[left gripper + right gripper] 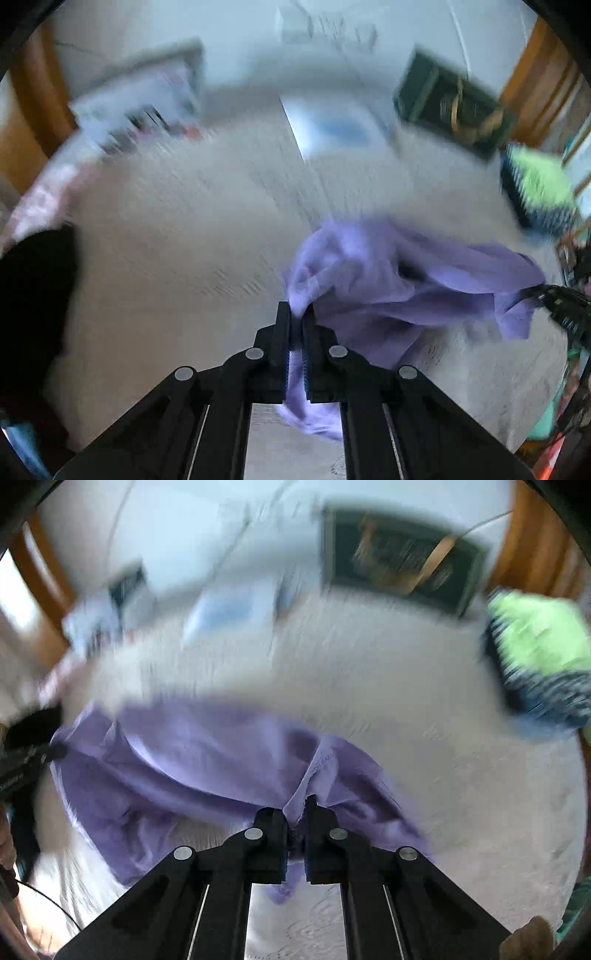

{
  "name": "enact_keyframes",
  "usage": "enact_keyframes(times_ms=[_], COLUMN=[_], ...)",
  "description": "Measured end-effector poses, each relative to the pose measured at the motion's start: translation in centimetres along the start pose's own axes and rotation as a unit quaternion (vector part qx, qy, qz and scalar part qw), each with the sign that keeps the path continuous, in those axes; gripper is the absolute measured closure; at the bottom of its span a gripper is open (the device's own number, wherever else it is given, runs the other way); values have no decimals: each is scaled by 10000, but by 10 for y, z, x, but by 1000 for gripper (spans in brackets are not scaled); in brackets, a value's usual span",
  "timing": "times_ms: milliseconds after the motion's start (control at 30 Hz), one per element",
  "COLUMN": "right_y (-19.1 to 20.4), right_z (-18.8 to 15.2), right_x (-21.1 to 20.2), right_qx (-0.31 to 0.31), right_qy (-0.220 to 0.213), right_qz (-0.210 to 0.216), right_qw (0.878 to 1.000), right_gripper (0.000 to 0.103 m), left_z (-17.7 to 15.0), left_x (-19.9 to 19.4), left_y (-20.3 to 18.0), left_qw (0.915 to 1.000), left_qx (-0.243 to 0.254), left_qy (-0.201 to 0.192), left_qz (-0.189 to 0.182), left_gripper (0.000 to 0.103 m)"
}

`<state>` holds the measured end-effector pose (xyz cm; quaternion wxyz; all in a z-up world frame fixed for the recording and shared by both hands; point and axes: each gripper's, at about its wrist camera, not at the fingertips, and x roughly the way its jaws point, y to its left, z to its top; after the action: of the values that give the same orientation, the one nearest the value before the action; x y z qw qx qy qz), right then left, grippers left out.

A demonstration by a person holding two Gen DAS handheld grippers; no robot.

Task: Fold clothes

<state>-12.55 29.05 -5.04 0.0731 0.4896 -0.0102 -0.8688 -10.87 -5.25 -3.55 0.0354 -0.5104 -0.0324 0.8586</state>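
Both views motion-blurred. Left hand-held gripper (296,314) clamped on a bunched edge of the purple garment (388,280); right hand-held gripper (297,808) clamped on a hemmed edge of the same cloth. Garment hangs slack between the two, just above the pale bed (166,240), toward its near edge; whether the sagging middle touches the cover I cannot tell. Risks, as judged: each grip holds only a small pinch, so a quick pull apart could slip the fabric from one jaw pair. Slack middle may land twisted or creased. A wide swing right could brush the green-and-dark pile (539,646) at the bed's right edge.
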Motion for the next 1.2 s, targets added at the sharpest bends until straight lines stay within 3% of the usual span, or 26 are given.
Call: enact_keyframes(times_ms=[100, 167, 267, 367, 433, 500, 533, 567, 633, 700, 867, 1000, 1133, 1167, 1200], right_y=[-22, -33, -49, -73, -88, -98, -103, -105, -107, -105, -98, -89, -77, -74, -70], right_z=[11, 6, -11, -39, -61, -78, -87, -93, -97, -94, -91, -105, -110, -110, -110], right_x=[-55, -77, -84, -65, -45, -34, -32, -31, -32, -33, -23, -10, 16, 23, 31], right_qx=[277, 406, 573, 882, 1089, 1246, 1308, 1346, 1378, 1366, 1221, 1060, 699, 592, 472], right_qy=[-630, -729, -479, 175, 652, 959, 1039, 1087, 1073, 1006, 1004, 1215, 1479, 1536, 1596], right_qz=[-49, -133, -460, -619, -672, -706, -739, -770, -785, -746, -642, -649, -586, -590, -626], right_qw=[9976, 9964, 9961, 9940, 9896, 9850, 9832, 9819, 9815, 9827, 9853, 9848, 9848, 9846, 9841], right_gripper=[98, 98, 98, 95, 84, 58, 53, 49, 46, 36, 27, 19, 15, 11, 11], left_z=[1, -10, -38, -49, -56, -62, -66, -69, -75, -82, -54, -51, -45, -43, -39], left_x=[-54, -72, -70, -62, -57, -52, -49, -46, -41, -35, 21, 63, 99, 109, 115], left_y=[21, 32, 41, 41, 41, 41, 40, 40, 40, 40, -8, -48, -74, -80, -81], left_qw=[9986, 9986, 10000, 9999, 9997, 9993, 9991, 9989, 9983, 9976, 9934, 9861, 9813, 9801, 9800], left_qx=[27, 23, 14, 25, 33, 40, 44, 48, 56, 64, 795, 1379, 1575, 1622, 1593], left_qy=[-477, -490, -37, 141, 249, 357, 411, 465, 573, 681, 717, 831, 971, 1027, 1078], left_qz=[235, 191, 0, -17, -22, -27, -30, -32, -37, -42, -399, -413, -524, -495, -516], left_gripper=[99, 99, 97, 95, 93, 92, 90, 87, 61, 44, 44, 44, 45, 51, 82])
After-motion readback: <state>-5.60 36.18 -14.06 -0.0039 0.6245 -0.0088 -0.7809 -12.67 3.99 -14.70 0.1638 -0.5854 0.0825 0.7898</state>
